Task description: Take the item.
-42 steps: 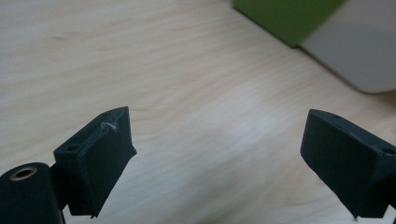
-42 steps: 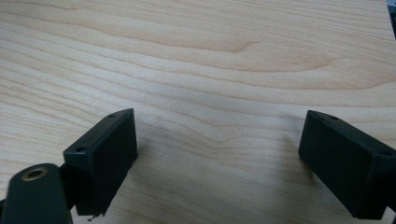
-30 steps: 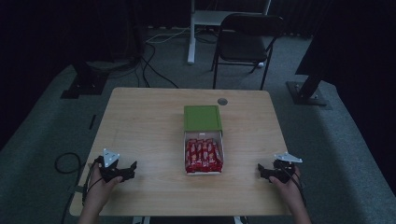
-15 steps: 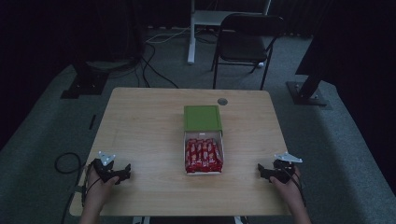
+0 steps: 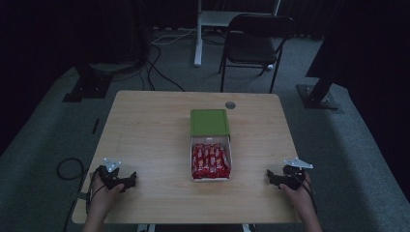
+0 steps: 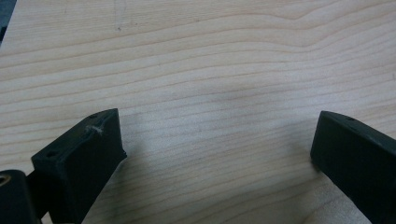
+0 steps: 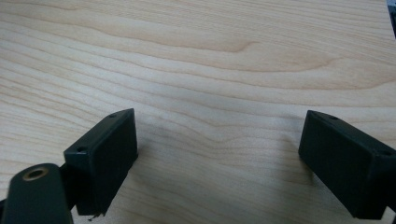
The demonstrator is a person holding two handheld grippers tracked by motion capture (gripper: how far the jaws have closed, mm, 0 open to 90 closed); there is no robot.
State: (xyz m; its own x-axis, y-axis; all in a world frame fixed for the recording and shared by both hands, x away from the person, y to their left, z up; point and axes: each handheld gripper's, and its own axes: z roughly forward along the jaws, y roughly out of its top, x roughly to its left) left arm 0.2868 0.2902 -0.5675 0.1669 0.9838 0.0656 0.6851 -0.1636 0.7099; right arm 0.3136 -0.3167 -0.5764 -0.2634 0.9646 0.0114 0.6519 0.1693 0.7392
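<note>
A white box packed with several red wrapped bars sits at the middle of the wooden table, its green lid lying just behind it. My left gripper rests near the front left of the table, well to the left of the box. Its jaws stand wide apart over bare wood, so it is open. My right gripper rests near the front right, to the right of the box. It is open too, with only wood grain between its jaws.
A round grey cable port is set in the table behind the lid. A black folding chair and a white desk leg stand beyond the far edge. Cables trail over the carpet at the back left.
My left gripper has shifted slightly left and toward the front edge. The right gripper and the box have stayed where they were.
</note>
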